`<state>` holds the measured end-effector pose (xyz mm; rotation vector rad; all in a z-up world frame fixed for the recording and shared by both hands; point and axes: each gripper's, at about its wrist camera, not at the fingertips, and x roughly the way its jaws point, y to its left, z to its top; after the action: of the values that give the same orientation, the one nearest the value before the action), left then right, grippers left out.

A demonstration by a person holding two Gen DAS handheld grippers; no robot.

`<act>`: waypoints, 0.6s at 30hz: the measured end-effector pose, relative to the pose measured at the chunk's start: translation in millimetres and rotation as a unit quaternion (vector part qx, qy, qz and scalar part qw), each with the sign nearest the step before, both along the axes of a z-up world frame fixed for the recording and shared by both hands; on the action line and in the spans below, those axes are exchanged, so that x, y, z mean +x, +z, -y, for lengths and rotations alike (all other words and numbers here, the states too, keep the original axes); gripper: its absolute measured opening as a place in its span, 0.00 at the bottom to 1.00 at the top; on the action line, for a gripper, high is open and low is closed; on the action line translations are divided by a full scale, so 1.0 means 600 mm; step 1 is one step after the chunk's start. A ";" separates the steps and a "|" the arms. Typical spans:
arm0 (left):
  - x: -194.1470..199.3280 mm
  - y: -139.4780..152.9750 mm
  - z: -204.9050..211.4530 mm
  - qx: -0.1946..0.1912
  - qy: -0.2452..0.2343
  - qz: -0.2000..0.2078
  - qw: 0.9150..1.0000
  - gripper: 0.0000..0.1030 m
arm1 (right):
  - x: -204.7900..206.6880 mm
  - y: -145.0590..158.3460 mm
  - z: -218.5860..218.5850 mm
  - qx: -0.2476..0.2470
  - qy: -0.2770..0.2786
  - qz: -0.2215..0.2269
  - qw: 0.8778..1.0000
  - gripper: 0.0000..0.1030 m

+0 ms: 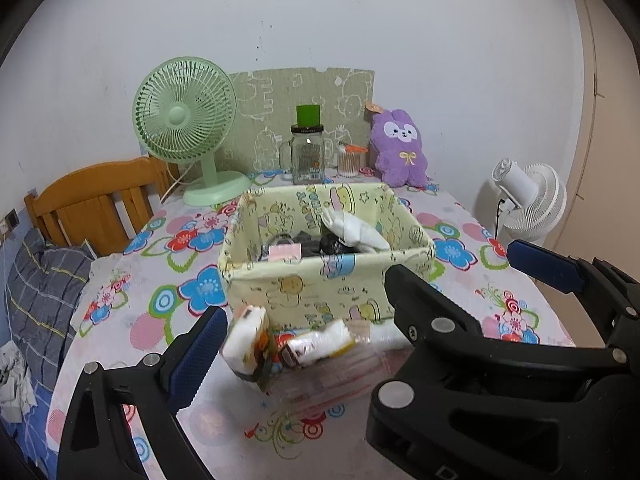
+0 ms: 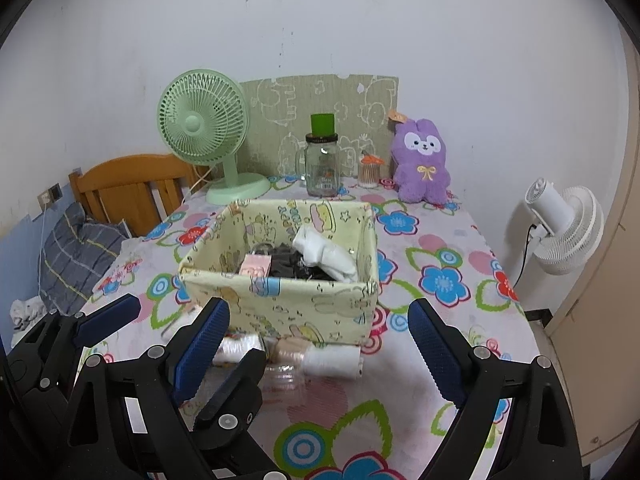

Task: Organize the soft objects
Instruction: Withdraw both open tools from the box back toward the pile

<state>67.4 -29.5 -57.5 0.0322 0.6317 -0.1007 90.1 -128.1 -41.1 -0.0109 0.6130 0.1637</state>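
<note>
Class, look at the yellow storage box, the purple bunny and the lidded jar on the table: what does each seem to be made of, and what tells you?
Yellow storage box: printed fabric, matte; its rim sags and its walls crease.
Purple bunny: plush, fuzzy pile with a stitched face.
Jar: probably clear glass, glossy and see-through, with a dark lid.

We count two fans, one green [image 2: 202, 126] and one white [image 2: 568, 236], one fabric basket [image 2: 280, 300], one glass jar [image 2: 322, 168], one purple plush toy [image 2: 420, 160], and two tissue packs [image 1: 248, 344] [image 1: 320, 342].
</note>
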 end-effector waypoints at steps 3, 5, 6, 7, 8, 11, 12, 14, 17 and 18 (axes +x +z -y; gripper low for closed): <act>-0.005 -0.013 0.000 -0.001 -0.003 -0.004 1.000 0.96 | -0.005 -0.012 -0.001 -0.002 0.002 -0.002 1.000 0.90; -0.006 -0.024 -0.001 0.000 -0.002 -0.011 1.000 0.96 | -0.008 -0.021 -0.002 -0.005 0.001 -0.004 1.000 0.90; -0.006 -0.029 -0.001 0.000 -0.003 -0.014 1.000 0.96 | -0.008 -0.026 -0.002 -0.007 0.001 -0.007 1.000 0.90; -0.008 -0.034 -0.001 0.000 -0.004 -0.016 1.000 0.96 | -0.009 -0.030 -0.002 -0.007 0.001 -0.010 1.000 0.90; -0.009 -0.039 -0.001 0.001 -0.004 -0.020 1.000 0.96 | -0.009 -0.036 -0.003 -0.007 0.003 -0.012 1.000 0.90; -0.010 -0.054 -0.002 0.003 -0.006 -0.028 1.000 0.96 | -0.011 -0.050 -0.005 -0.009 0.007 -0.017 1.000 0.90; -0.010 -0.060 -0.003 0.005 -0.005 -0.031 0.999 0.96 | -0.011 -0.056 -0.007 -0.010 0.008 -0.017 1.000 0.90; -0.007 -0.068 -0.003 0.004 -0.006 -0.037 0.999 0.96 | -0.010 -0.065 -0.009 -0.013 0.009 -0.021 1.000 0.90; -0.004 -0.082 -0.002 0.004 -0.008 -0.045 0.999 0.96 | -0.006 -0.081 -0.010 -0.014 0.010 -0.028 0.999 0.90; -0.003 -0.087 -0.003 0.003 -0.008 -0.047 0.999 0.96 | -0.005 -0.084 -0.010 -0.014 0.010 -0.031 0.999 0.90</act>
<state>65.8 -27.7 -109.6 0.0392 0.7264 -0.1160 87.1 -121.9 -91.6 -0.0392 0.6763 0.1751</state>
